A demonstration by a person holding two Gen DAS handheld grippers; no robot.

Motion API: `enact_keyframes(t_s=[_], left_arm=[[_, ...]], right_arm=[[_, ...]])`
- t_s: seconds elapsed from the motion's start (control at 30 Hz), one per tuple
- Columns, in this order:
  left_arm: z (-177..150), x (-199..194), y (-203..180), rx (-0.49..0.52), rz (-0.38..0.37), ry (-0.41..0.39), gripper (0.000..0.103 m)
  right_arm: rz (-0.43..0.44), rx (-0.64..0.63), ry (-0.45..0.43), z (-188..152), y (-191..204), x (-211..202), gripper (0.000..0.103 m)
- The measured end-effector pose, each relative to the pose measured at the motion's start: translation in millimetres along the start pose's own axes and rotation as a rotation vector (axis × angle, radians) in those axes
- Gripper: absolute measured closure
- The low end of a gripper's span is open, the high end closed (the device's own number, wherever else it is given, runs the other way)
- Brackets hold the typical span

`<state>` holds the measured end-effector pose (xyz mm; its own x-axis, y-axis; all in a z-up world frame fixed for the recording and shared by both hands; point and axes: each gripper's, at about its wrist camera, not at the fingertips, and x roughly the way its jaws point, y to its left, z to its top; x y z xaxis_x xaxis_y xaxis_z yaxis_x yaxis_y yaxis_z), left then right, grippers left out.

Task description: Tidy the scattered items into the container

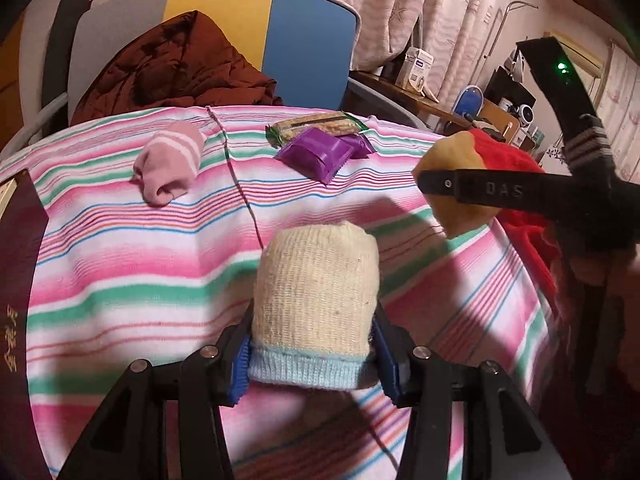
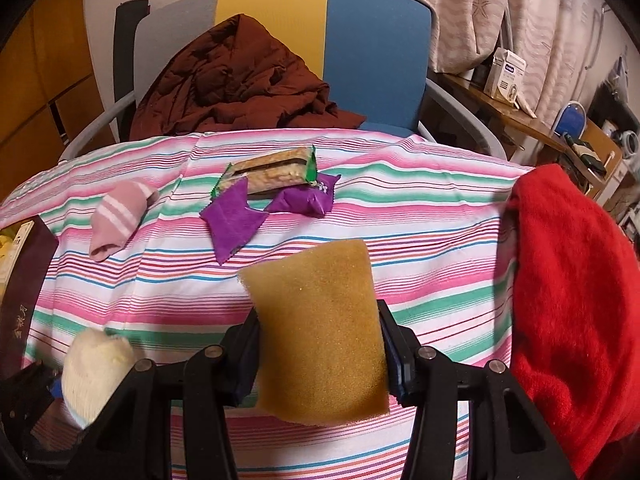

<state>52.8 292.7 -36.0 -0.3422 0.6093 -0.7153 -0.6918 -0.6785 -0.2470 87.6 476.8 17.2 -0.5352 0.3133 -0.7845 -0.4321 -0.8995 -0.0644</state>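
Two things are already lifted off the desk, one in each hand. The left gripper has its fingers clamped on the blue cuff end of a cream sock, whose long axis runs straight out ahead of the fingers. The right gripper is clamped across the lower half of a yellow sponge, which sticks up and forward between its fingers.

What the coming move turns on is where the container lies from these loads. A dark maroon box shows only at the far left edge of both views, close beside the left gripper and well apart from the right. I take it to be the container, though too little shows to be sure. If so, the left hand is nearer and its sock would probably go first, with the sponge having to cross the striped cloth leftward.

Still lying on the cloth are a pink sock, two purple packets and a cracker pack just behind them, all farther out than either load. A red cloth hangs at the right.
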Motion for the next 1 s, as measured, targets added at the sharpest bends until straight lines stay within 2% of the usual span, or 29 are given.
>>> enact_keyframes(t_s=[0.33,0.5,0.63,0.83,1.0], left_arm=[[-7.8,-28.7,13.3,-0.064,-0.016,-0.027,0.052],[-7.7,-46.7,18.3,-0.054,0.003,-0.063,0.052],[-9.6,-66.5,26.2,-0.069,-0.002,-0.09,0.052],[-14.8,-96.7,41.0,-0.081,0.014,-0.121,0.052],[-20.9,-117.9,59.8,-0.126,0.03,-0.139,0.052]], right_arm=[[0.008,-0.078,-0.028,-0.8,17.0,-6.0,0.051],[-0.001,-0.096,-0.041,-0.9,19.6,-8.5,0.051],[-0.017,-0.123,-0.085,-1.0,24.5,-17.5,0.051],[-0.078,-0.26,-0.162,-3.1,52.1,-34.0,0.051],[-0.08,-0.326,-0.149,-4.7,75.6,-39.9,0.051]])
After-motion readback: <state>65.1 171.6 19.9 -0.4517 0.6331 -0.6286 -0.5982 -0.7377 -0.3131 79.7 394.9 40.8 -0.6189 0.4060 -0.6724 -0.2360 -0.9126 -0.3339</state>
